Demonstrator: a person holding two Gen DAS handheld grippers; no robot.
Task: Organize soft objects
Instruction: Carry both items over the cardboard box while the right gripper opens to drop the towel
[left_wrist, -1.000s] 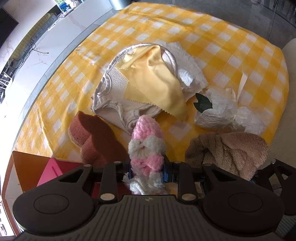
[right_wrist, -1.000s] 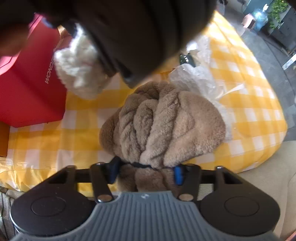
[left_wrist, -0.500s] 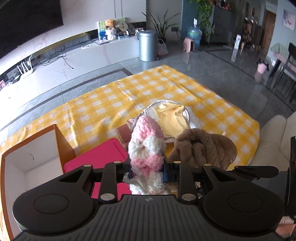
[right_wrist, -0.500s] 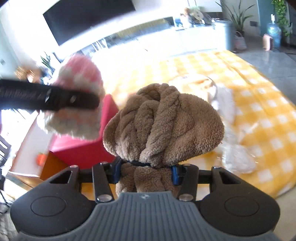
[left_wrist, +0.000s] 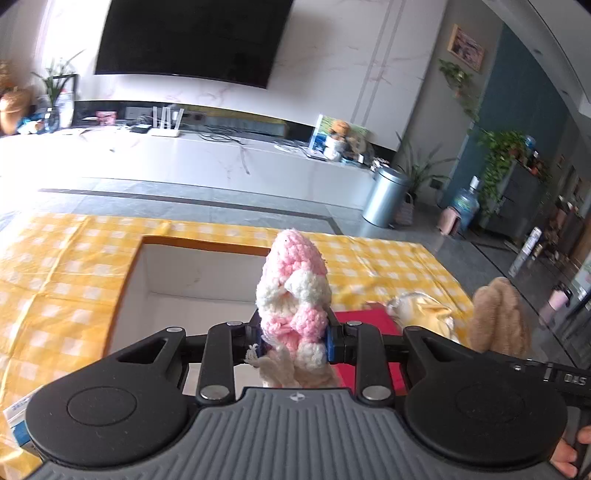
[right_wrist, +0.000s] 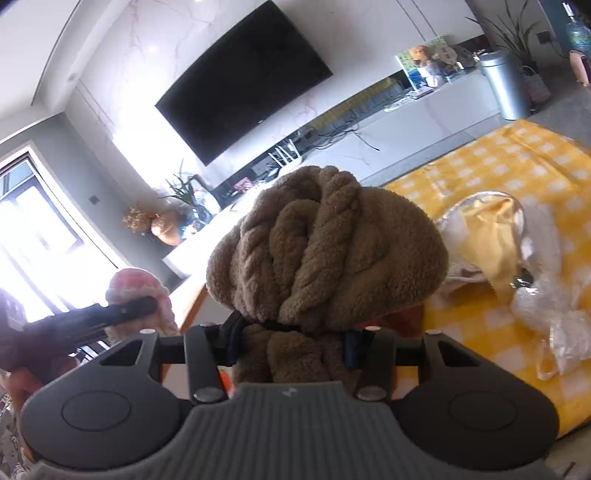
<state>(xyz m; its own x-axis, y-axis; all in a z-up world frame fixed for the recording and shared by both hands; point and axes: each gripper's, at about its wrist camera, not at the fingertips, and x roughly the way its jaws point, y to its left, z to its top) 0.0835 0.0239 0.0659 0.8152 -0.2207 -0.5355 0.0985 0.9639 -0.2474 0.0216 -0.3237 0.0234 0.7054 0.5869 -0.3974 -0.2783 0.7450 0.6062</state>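
Left wrist view: the left gripper (left_wrist: 294, 339) has its jaws clenched on a pink and white crochet toy (left_wrist: 293, 295), held up in the air over an open box (left_wrist: 177, 273) with a white inside that sits on the yellow checked surface (left_wrist: 55, 266). Right wrist view: the right gripper (right_wrist: 291, 341) jaws are squeezing a brown fuzzy twisted bundle (right_wrist: 328, 247), also lifted off the surface, with a pile of yellow and white cloths (right_wrist: 495, 236) and some crinkly plastic (right_wrist: 554, 317) lying to its right.
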